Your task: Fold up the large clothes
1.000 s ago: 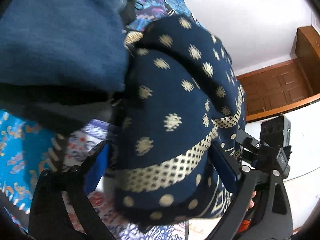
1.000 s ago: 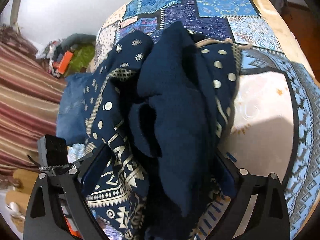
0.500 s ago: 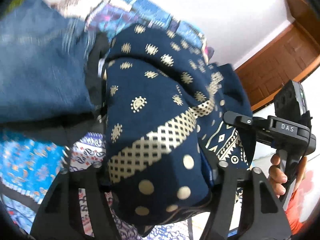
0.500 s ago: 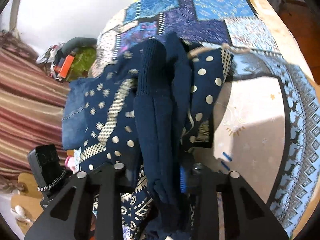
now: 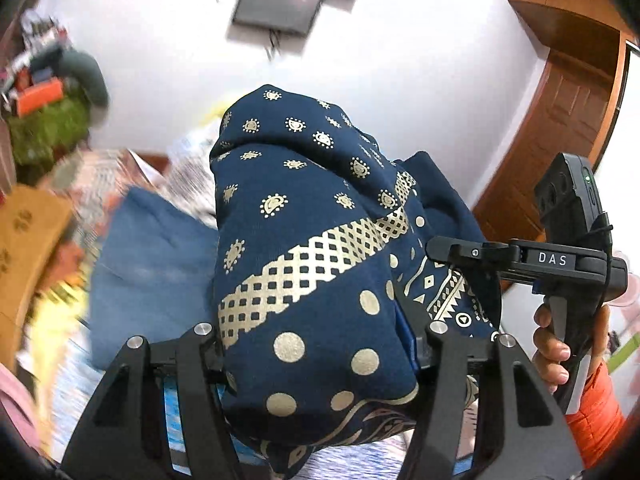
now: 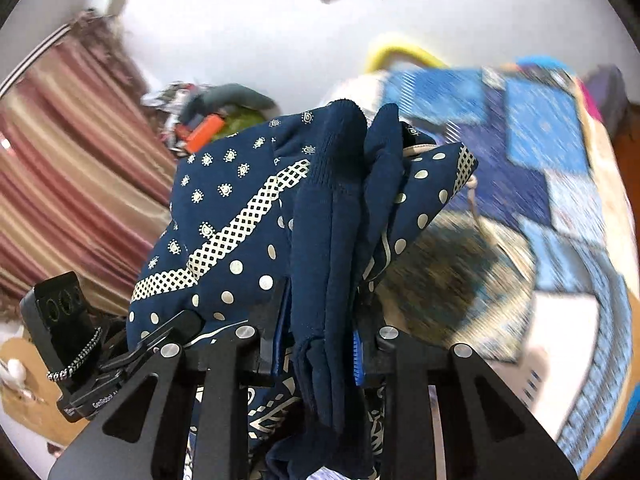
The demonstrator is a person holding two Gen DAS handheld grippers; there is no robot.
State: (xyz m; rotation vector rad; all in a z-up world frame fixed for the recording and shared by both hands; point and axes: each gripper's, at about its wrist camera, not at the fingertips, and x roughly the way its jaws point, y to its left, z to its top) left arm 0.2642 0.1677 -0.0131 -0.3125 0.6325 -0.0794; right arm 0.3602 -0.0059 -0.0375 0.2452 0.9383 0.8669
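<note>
A navy garment with gold dots and a lattice band is bunched up and lifted off the bed. My left gripper has a thick fold of it between its pads, and its jaws are closing on that fold. In the right wrist view the same garment hangs in a bundle. My right gripper is shut narrowly on its plain navy ribbed part. The two grippers are side by side, and a person's hand holds the right one's handle.
Folded blue jeans lie on the bed to the left, below the bundle. The patchwork bedspread spreads out to the right. A striped curtain, a clutter pile, a wooden door and a wall screen surround the bed.
Both grippers went from wide around the garment to shut on it. They then rose with the bundle, so the wall and screen now show behind it.
</note>
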